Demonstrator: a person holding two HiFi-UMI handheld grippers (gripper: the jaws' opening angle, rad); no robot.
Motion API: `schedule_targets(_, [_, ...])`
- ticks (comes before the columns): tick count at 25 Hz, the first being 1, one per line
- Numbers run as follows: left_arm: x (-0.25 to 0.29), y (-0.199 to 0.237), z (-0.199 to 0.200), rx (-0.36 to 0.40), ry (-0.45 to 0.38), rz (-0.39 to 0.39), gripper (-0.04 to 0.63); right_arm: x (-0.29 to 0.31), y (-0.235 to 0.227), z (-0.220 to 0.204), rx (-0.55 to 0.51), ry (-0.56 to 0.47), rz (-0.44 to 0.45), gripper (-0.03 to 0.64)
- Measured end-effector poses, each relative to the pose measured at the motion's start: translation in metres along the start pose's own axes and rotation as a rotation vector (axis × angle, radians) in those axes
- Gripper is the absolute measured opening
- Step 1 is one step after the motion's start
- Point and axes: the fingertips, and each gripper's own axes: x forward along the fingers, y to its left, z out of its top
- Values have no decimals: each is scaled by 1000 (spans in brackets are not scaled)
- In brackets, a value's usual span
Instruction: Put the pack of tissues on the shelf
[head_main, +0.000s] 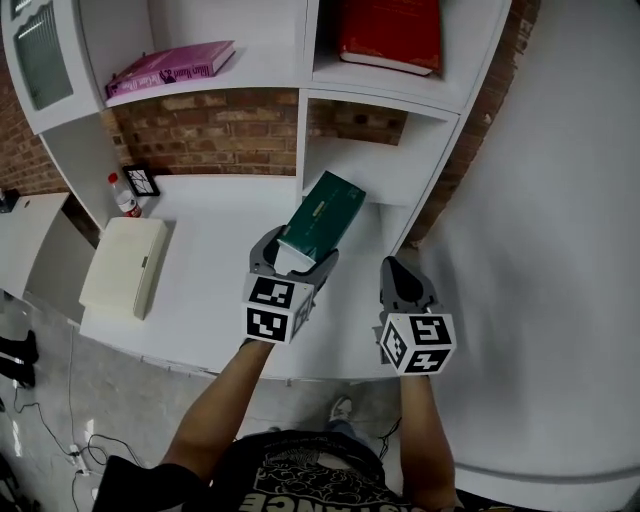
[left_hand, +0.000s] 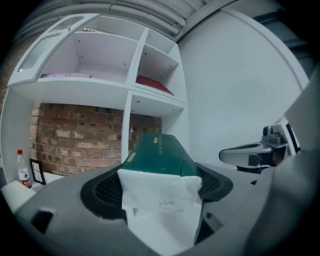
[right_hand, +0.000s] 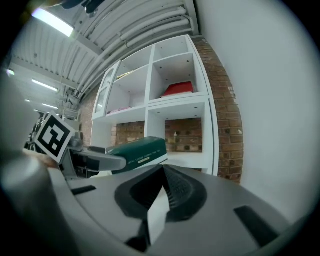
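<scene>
My left gripper (head_main: 295, 258) is shut on a dark green pack of tissues (head_main: 323, 214), which sticks out forward and upward from the jaws. In the left gripper view the pack (left_hand: 160, 157) fills the jaws, with a white end facing the camera. It hangs just in front of the low right compartment (head_main: 375, 165) of the white shelf. My right gripper (head_main: 402, 278) hovers to the right of the pack with its jaws closed together and nothing between them. The right gripper view shows the pack (right_hand: 140, 152) at the left, held by the other gripper (right_hand: 97, 161).
A red book (head_main: 390, 35) lies in the upper right compartment and a pink book (head_main: 170, 68) on the upper left shelf. On the white counter (head_main: 210, 270) rest a cream box (head_main: 125, 265), a small bottle (head_main: 123, 195) and a marker card (head_main: 141, 180). A white wall (head_main: 560, 200) stands to the right.
</scene>
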Motion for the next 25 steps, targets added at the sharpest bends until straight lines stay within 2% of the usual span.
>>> schedule_targets(6, [33, -6, 8, -8, 14, 76, 423, 32, -27, 5, 6, -4, 104, 5])
schedule_targets(14, [64, 4, 12, -54, 33, 172, 423, 66, -39, 9, 14, -17, 231, 3])
schedule_targets(25, [128, 3, 25, -84, 65, 222, 425, 90, -66, 6, 0, -10, 318, 3])
